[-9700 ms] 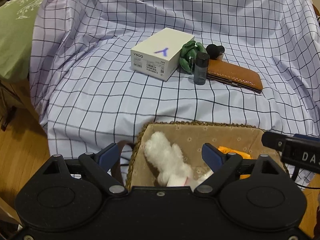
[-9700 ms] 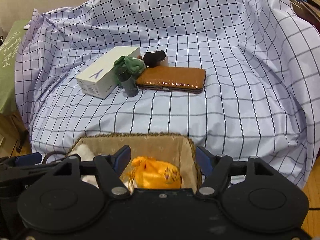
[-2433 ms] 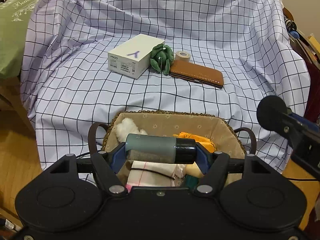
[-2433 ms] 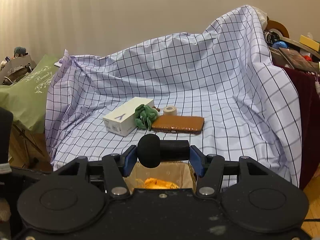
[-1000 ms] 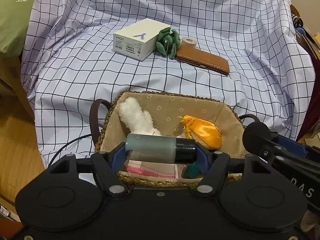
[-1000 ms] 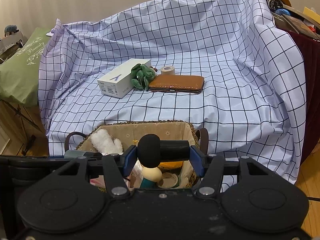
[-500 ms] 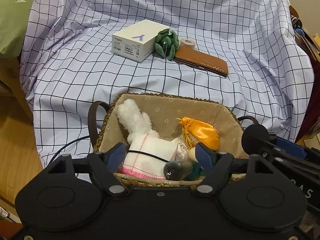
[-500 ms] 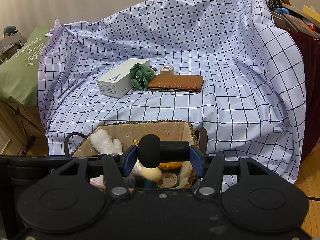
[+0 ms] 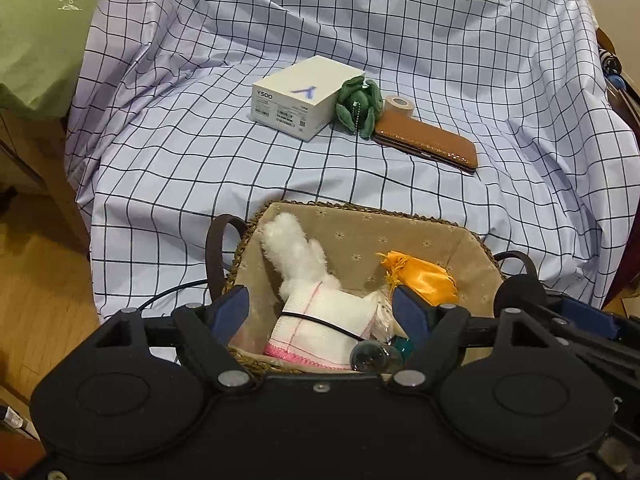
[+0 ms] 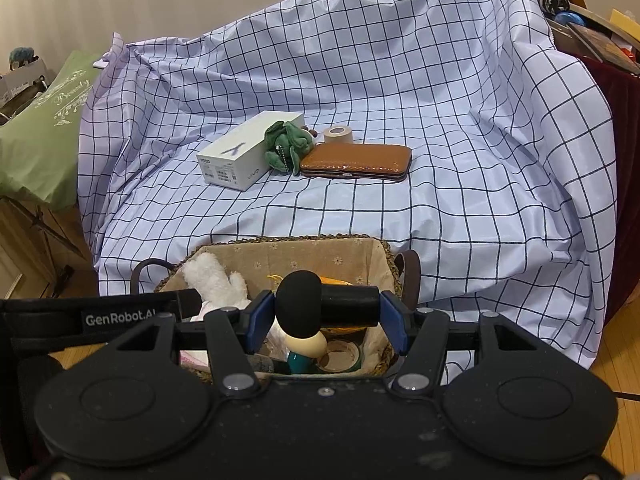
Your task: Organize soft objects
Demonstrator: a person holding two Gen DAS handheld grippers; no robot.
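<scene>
Left claw (image 9: 320, 312): jaws apart and empty, poised over the near end of the basket (image 9: 360, 210); nothing between the pads.
Right claw (image 10: 326, 320): narrow, clamped on a black foam-tipped stick (image 10: 324, 306), held crosswise above the right half of the basket.
Stick's long axis: side to side between the pads, foam ball at the left, parallel to the basket's near rim.
Key relation: basket interior directly below and slightly ahead of the stick; a straight drop looks enough, judging by the downward tilt.
Landing spot: crowded; pale egg-shaped sponge (image 10: 306, 342) and a tape ring (image 10: 340, 358) lie right beneath, orange pouch (image 9: 420, 278) just behind.
Basket contents, left side: white plush (image 9: 292, 252), folded white cloth (image 9: 324, 320), small bottle (image 9: 370, 358) lying at the near rim.
Remaining soft thing: green plush (image 9: 358, 106) on the checked sheet (image 9: 180, 140), well apart from both claws, wedged between white box (image 9: 304, 96) and brown case (image 9: 428, 146), touching both.
Nearer hand for it: left, free already; open sheet on the near side for approach.
Edges: tape roll (image 9: 398, 104) just behind the green plush; bead chain hanging off its front, a likely snag.
</scene>
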